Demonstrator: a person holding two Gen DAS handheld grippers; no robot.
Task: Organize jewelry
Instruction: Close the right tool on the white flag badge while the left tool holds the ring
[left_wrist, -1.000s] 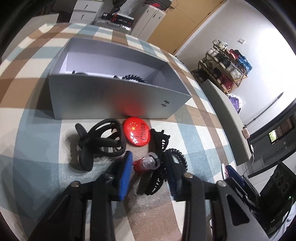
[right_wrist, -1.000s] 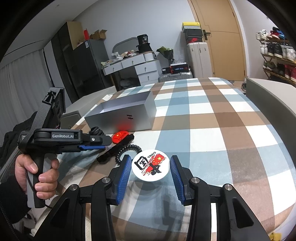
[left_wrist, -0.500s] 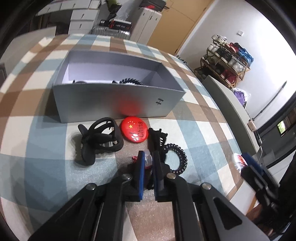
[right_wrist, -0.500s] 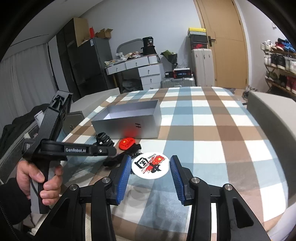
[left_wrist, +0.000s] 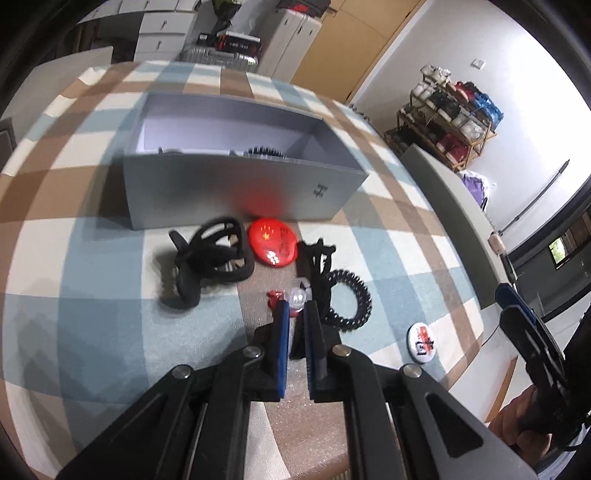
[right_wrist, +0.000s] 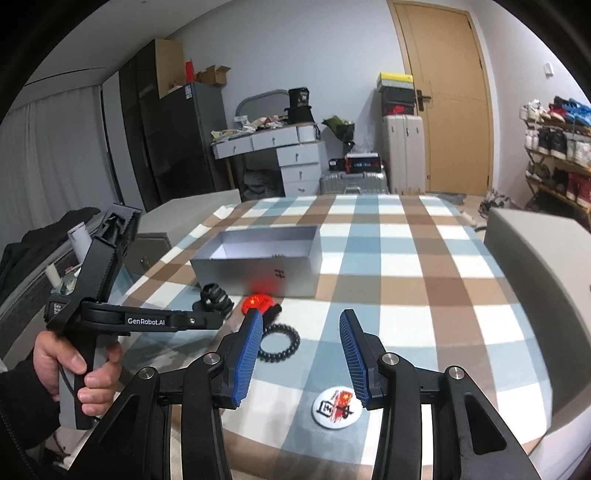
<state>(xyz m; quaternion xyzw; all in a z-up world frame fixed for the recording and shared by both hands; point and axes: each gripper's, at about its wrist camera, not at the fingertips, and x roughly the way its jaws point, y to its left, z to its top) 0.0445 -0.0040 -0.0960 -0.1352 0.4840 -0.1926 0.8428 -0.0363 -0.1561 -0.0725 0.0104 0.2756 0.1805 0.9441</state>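
My left gripper (left_wrist: 295, 308) is shut on a small red and clear hair clip (left_wrist: 293, 300) just above the checked cloth. Next to it lie a black coil hair tie (left_wrist: 349, 304), a black claw clip (left_wrist: 317, 258), a red round China badge (left_wrist: 272, 246) and a big black hair clip (left_wrist: 210, 258). The open silver box (left_wrist: 236, 192) stands behind them with a coil tie inside. My right gripper (right_wrist: 301, 325) is open and empty, raised above a white round badge (right_wrist: 337, 406). The left gripper (right_wrist: 207, 317) also shows in the right wrist view.
The checked cloth (right_wrist: 406, 258) covers the table. A grey cushioned edge (right_wrist: 535, 266) runs along the right side. A desk, suitcases and a shoe rack stand beyond the table.
My left gripper closed on the small red and clear clip and lifted a little. My right gripper rose and drew back from the white badge, which stays on the cloth.
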